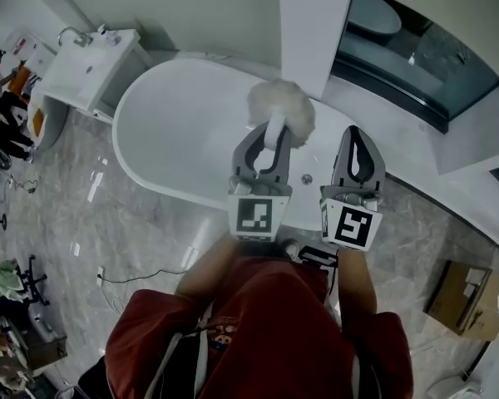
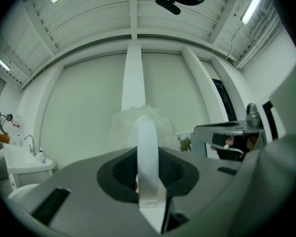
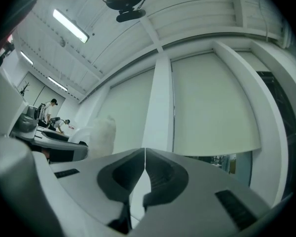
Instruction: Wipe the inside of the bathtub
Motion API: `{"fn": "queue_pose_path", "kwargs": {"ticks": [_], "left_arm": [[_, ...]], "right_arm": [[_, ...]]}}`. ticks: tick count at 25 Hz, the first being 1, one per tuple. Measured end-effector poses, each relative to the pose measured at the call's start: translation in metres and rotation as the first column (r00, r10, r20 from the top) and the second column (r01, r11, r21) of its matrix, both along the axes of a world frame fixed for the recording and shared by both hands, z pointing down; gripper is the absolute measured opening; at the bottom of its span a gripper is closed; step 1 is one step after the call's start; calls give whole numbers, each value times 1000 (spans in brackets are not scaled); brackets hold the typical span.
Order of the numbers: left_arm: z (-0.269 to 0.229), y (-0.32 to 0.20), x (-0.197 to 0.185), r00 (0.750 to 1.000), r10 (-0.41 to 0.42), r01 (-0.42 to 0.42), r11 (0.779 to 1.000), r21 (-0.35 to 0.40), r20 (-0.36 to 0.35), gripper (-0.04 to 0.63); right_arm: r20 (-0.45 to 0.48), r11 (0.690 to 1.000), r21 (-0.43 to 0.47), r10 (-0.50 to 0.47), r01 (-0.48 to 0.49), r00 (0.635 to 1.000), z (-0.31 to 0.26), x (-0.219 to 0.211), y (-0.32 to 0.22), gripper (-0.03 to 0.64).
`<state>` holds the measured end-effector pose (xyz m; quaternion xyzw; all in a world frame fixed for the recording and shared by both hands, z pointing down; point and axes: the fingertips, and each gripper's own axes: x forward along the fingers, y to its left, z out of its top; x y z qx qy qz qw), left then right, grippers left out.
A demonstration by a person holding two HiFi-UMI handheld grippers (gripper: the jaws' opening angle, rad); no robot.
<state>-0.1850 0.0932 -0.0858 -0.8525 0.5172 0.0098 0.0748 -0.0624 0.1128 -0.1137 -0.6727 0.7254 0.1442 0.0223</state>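
The white oval bathtub (image 1: 162, 119) lies across the middle of the head view. My left gripper (image 1: 269, 133) is over its near side, shut on the white handle (image 2: 147, 154) of a duster. The duster's fluffy white head (image 1: 281, 106) sticks out past the jaws, above the tub's inside; it also shows in the left gripper view (image 2: 119, 127) and the right gripper view (image 3: 102, 132). My right gripper (image 1: 357, 135) is just to the right, its jaws shut together (image 3: 145, 154) with nothing between them. Both gripper views point up at the wall and ceiling.
A white pillar (image 1: 316, 23) rises behind the tub. A white washbasin unit (image 1: 91, 65) stands at the upper left and a cardboard box (image 1: 470, 299) on the marble floor at the lower right. A dark glass partition (image 1: 416, 73) runs along the upper right. People work at the far left (image 1: 4, 115).
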Motion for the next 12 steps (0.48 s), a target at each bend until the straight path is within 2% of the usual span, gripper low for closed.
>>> {"fn": "queue_pose_path", "kwargs": {"ticks": [3, 6, 12], "left_arm": [[-11, 13, -4, 999, -32, 32, 999, 0, -32, 92], [-13, 25, -18, 998, -58, 58, 998, -7, -28, 92], [-23, 37, -57, 996, -68, 68, 998, 3, -61, 92]], "right_arm": [[38, 999, 4, -41, 40, 998, -7, -6, 7, 14], [65, 997, -14, -81, 82, 995, -9, -21, 15, 14], [44, 994, -34, -100, 102, 994, -14, -57, 28, 14]]}}
